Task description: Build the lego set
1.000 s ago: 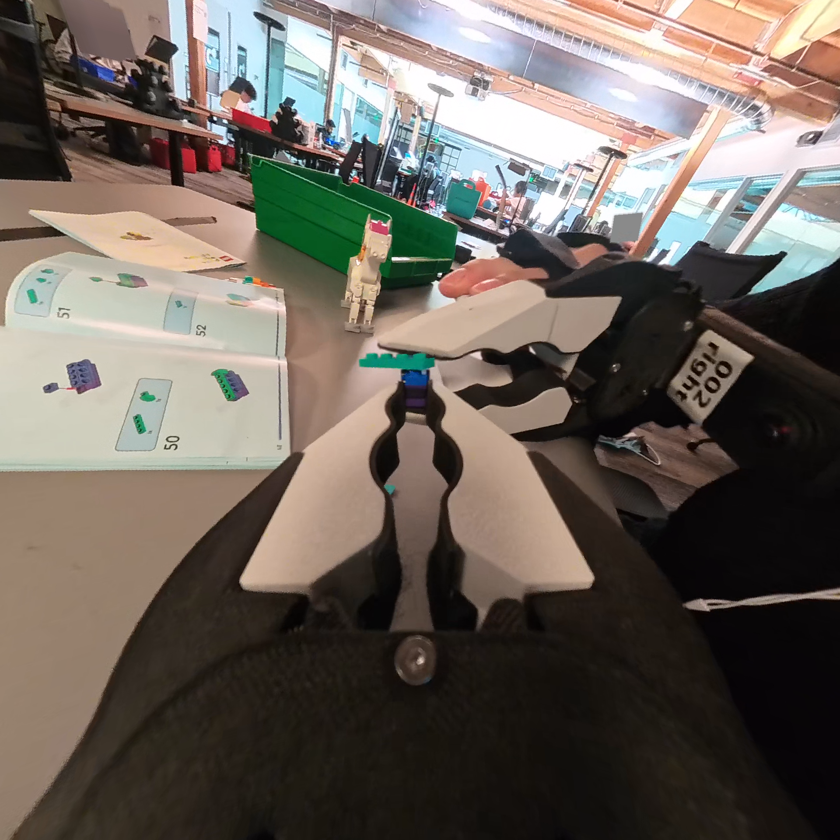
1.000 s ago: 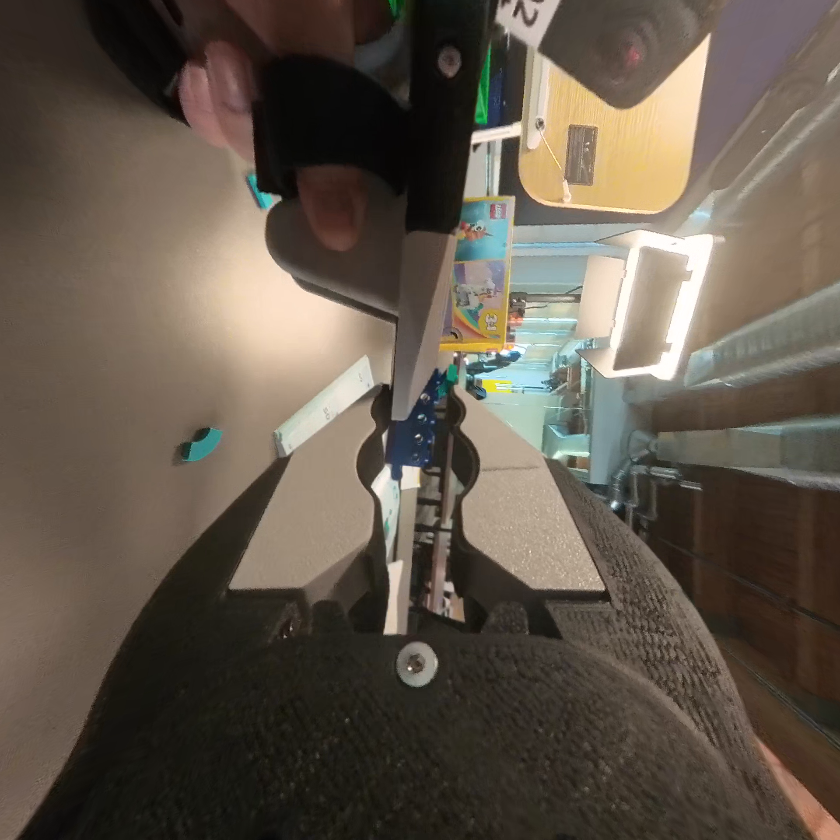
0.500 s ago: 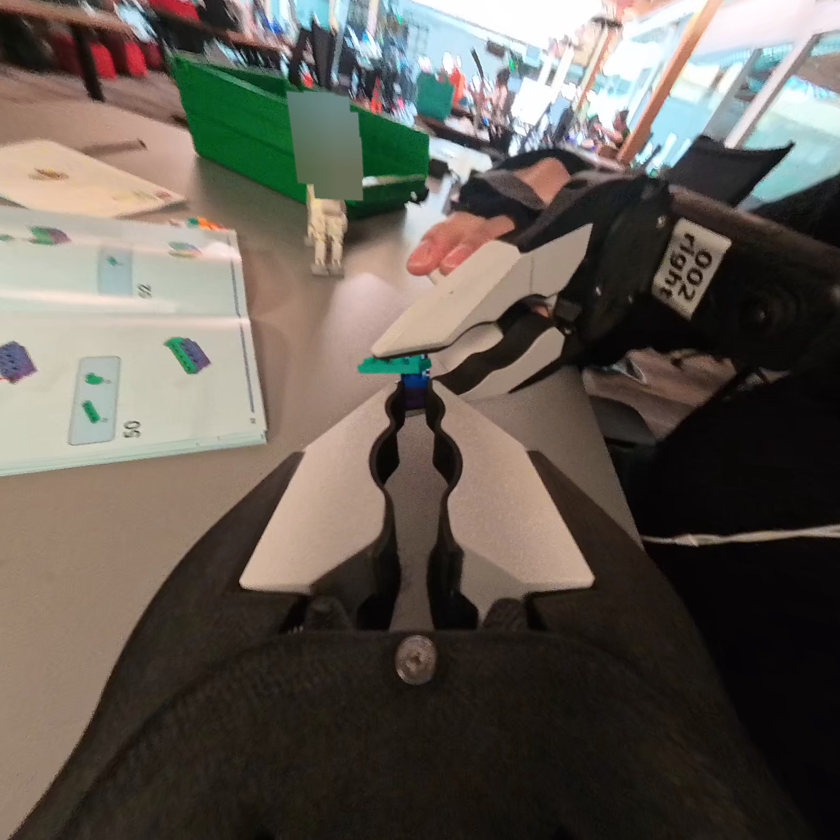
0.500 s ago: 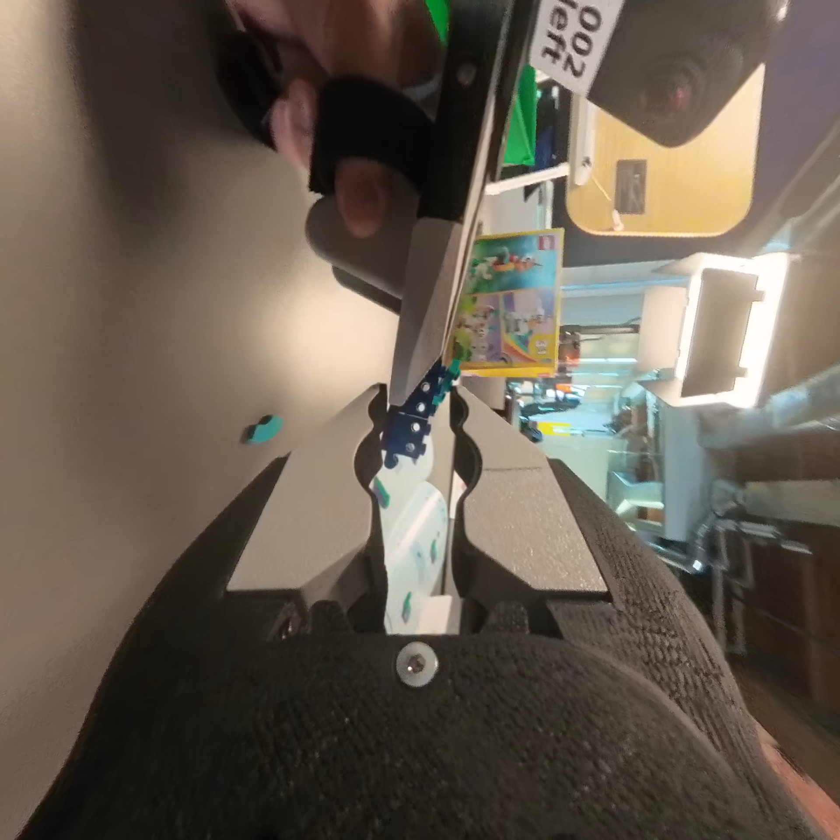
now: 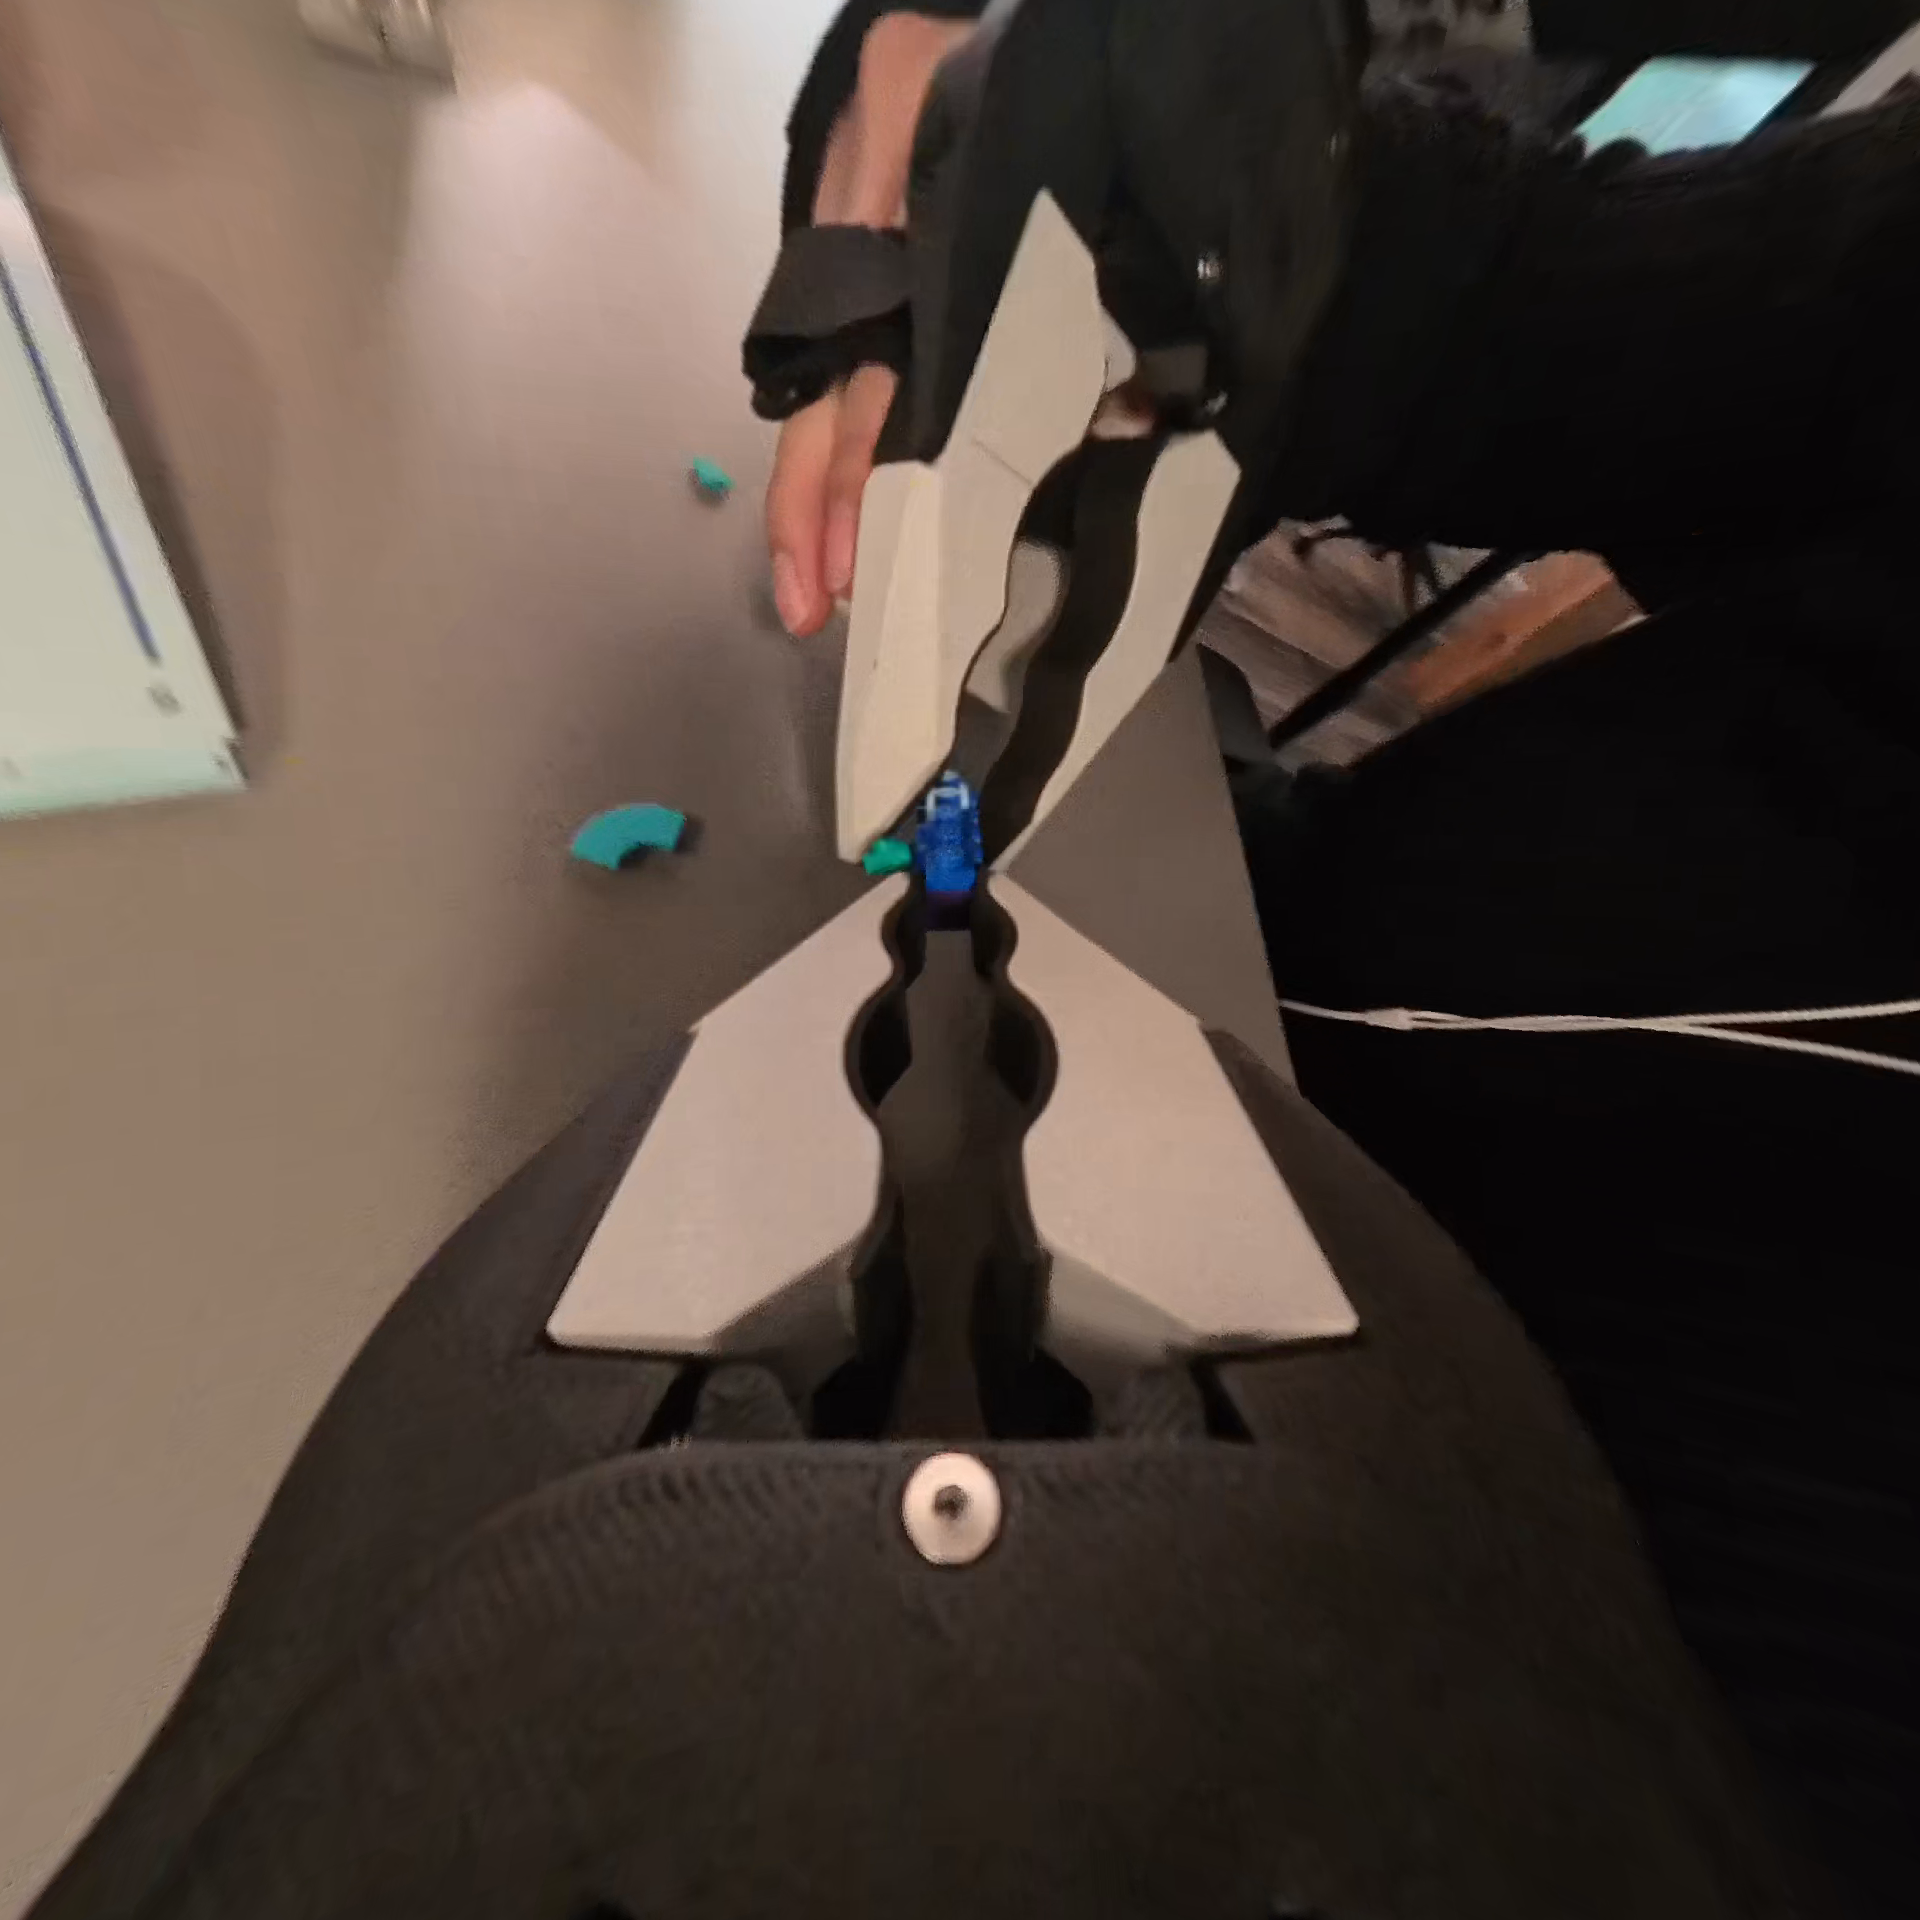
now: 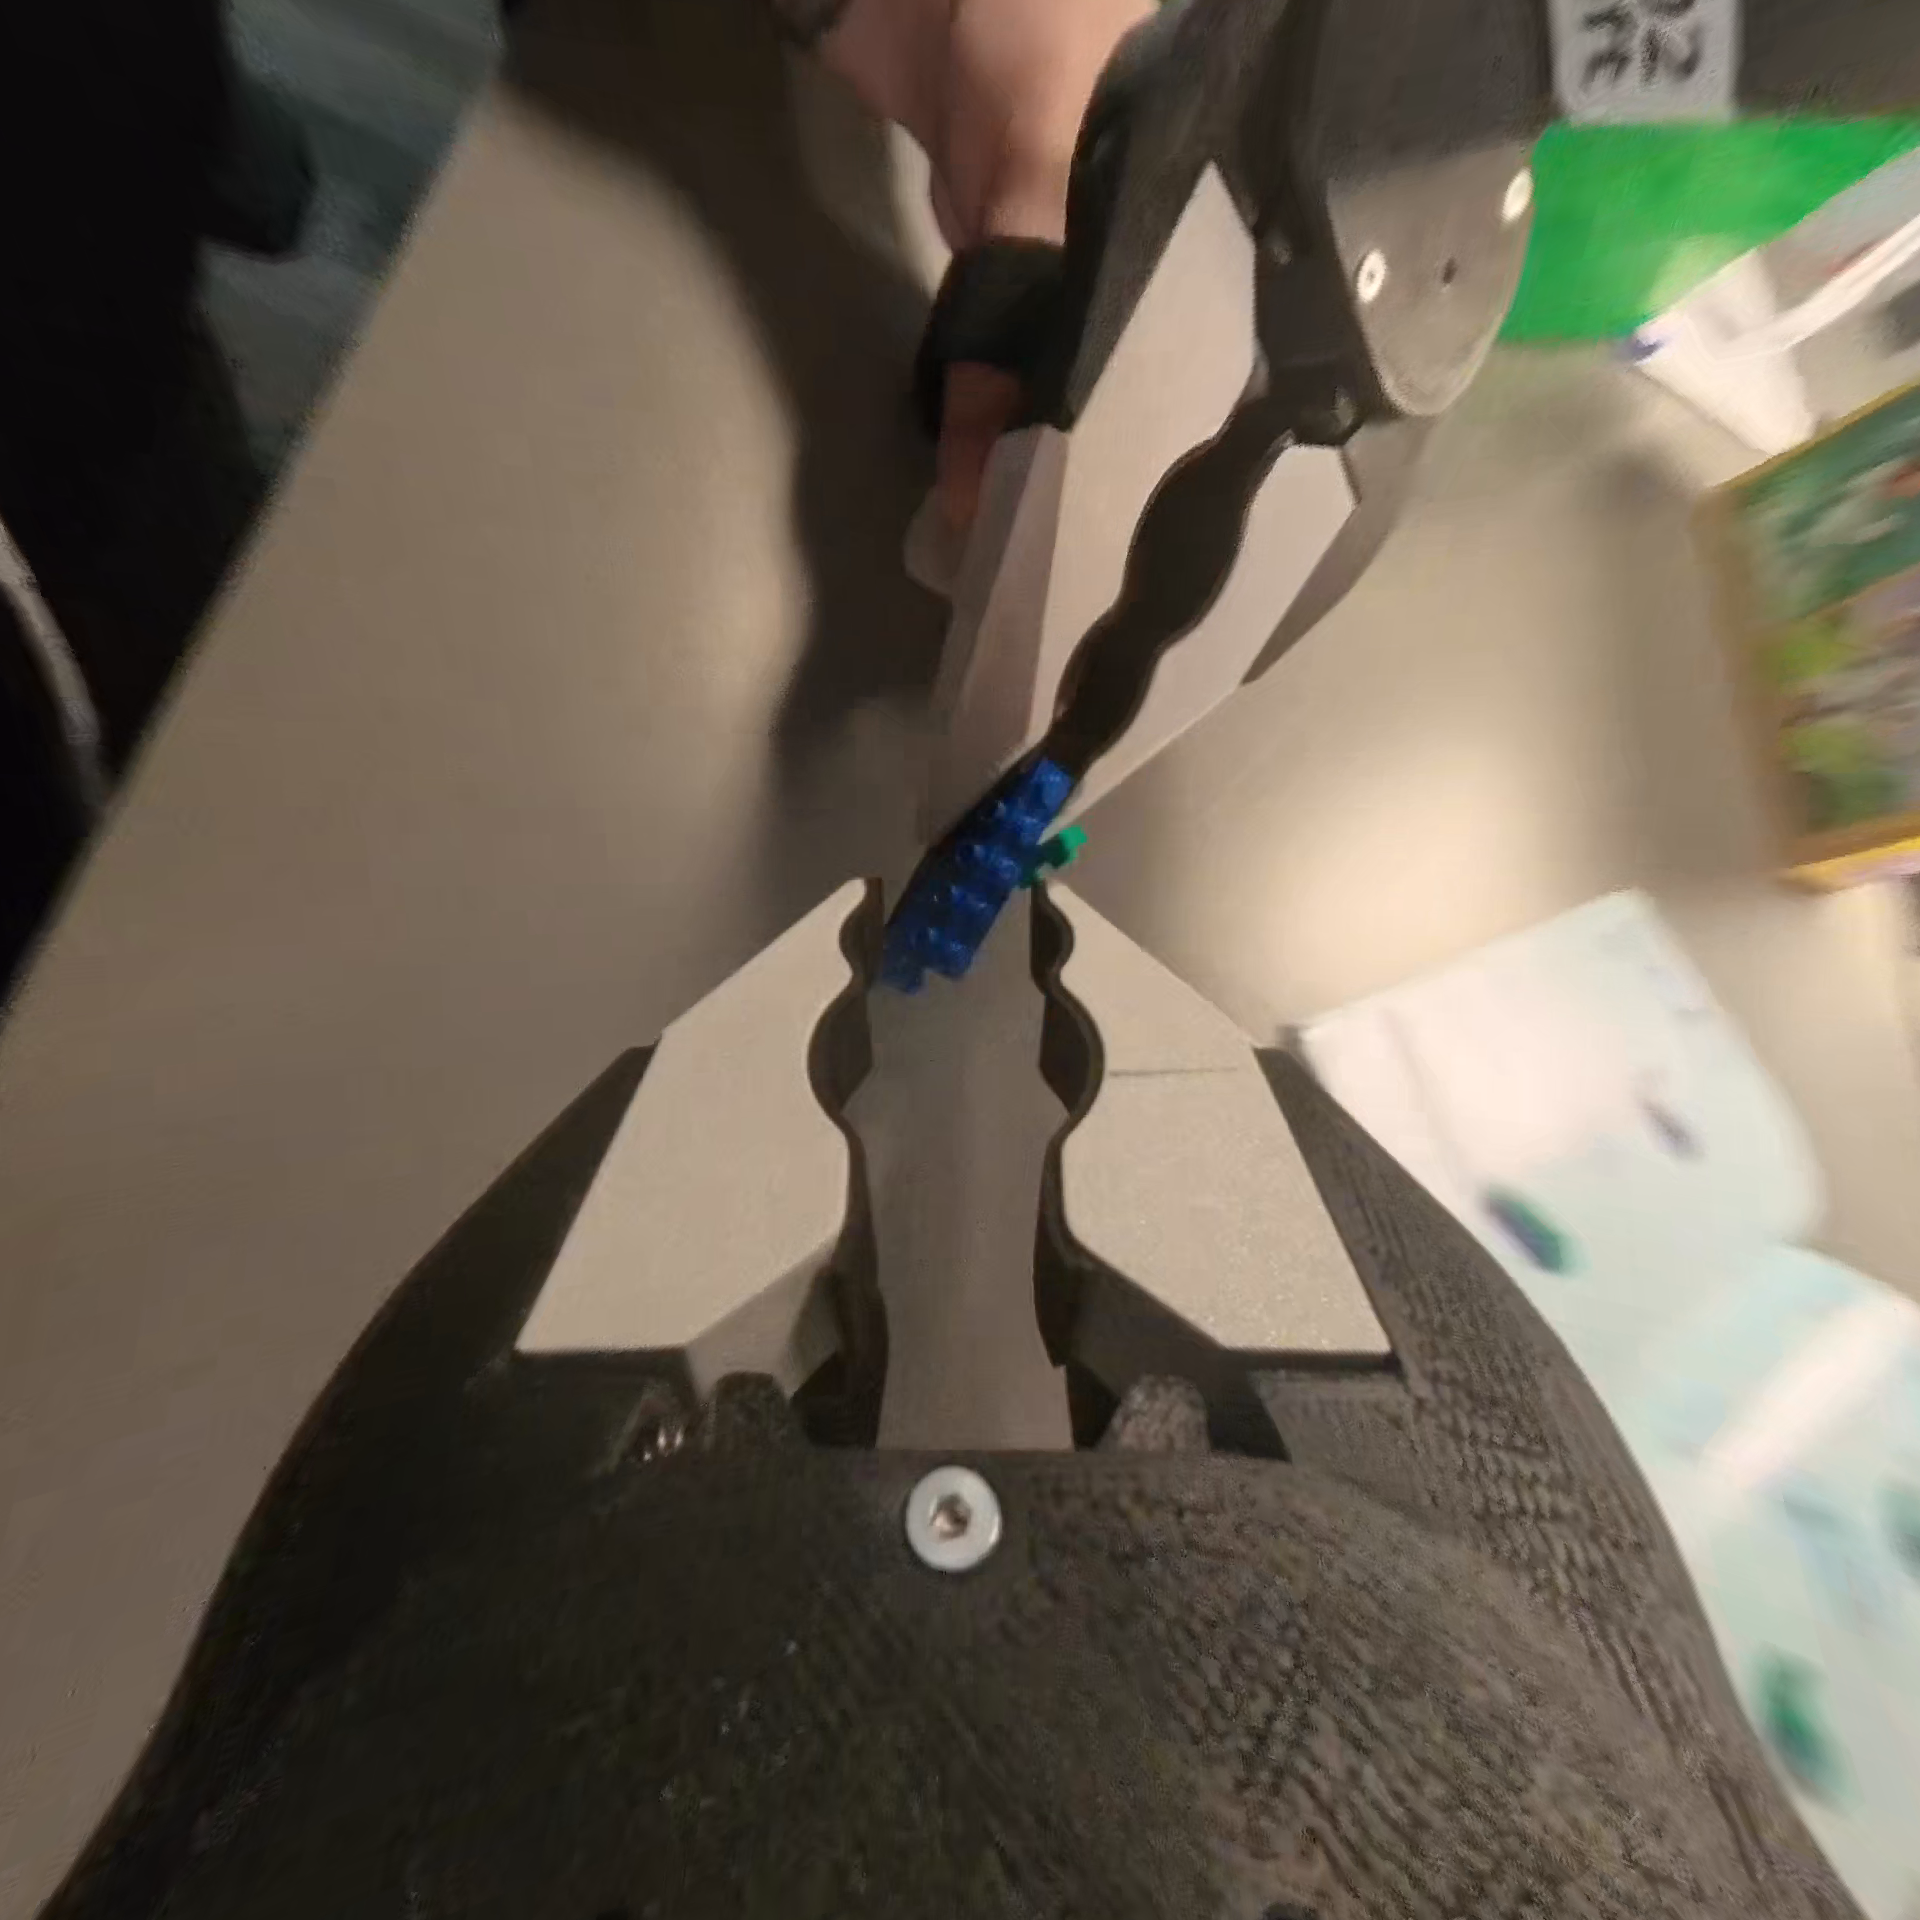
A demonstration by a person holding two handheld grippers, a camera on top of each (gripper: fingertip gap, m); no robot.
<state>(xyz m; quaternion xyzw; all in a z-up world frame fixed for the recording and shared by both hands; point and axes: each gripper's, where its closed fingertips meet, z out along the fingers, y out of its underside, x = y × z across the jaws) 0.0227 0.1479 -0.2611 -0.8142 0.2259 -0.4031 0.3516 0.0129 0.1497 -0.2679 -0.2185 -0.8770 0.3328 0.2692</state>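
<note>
Fingers of the left gripper (image 5: pixel 948 902) pinch the blue lego piece (image 5: pixel 948 847) above the table (image 5: pixel 416 520); the right gripper (image 6: pixel 951 899) is seemingly parted around it, though blur obscures contact.

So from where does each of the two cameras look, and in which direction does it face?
Left wrist view: on the left gripper, facing along its fingers over the grey table; the right gripper and a hand show.
Right wrist view: on the right gripper, facing the left gripper.
Shared: the blue lego assembly and both grippers.
</note>
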